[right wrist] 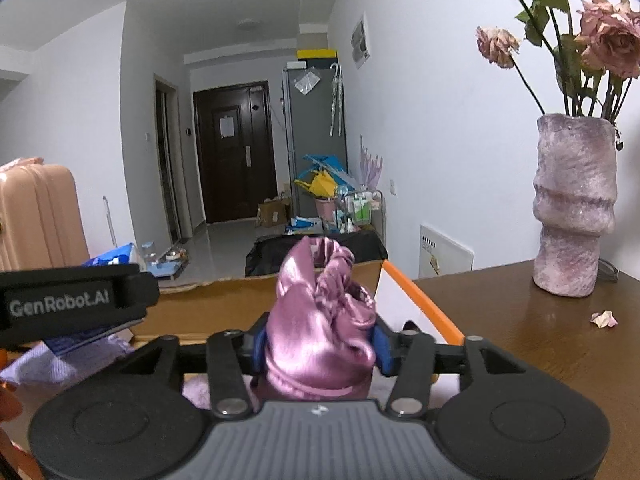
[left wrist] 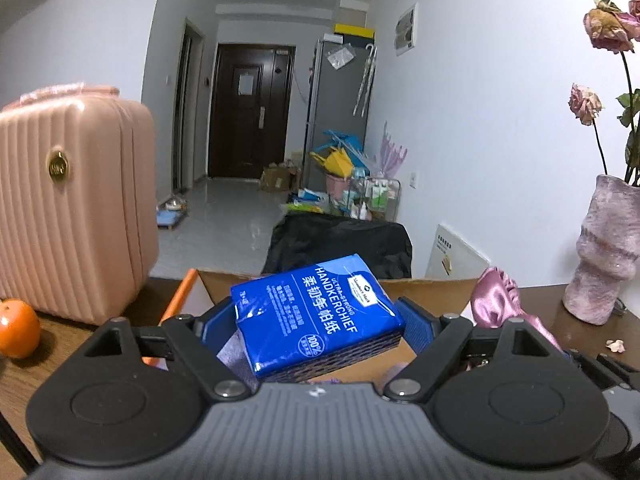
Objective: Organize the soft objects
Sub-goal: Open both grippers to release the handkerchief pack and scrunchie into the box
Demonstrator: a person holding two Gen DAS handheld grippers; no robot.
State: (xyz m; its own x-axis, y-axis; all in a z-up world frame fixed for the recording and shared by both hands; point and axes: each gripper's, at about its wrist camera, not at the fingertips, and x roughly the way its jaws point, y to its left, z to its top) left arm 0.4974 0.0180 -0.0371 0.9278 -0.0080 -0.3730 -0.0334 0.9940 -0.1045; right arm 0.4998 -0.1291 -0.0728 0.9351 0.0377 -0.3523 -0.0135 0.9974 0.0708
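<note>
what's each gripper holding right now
Left gripper: shut on the tissue pack.
Right gripper: shut on the pink satin cloth.

the cardboard box point(left wrist: 424, 292) is the landmark: its floor and near wall are hidden behind the left gripper point(left wrist: 316, 330) and the blue handkerchief pack point(left wrist: 316, 312). right of the box, the pink satin cloth point(left wrist: 496, 300) is partly hidden behind that gripper's body. left of the box, the orange point(left wrist: 18, 328) and the pink suitcase point(left wrist: 72, 200) are cut by the frame edge. the small print on the pack is unreadable.
</note>
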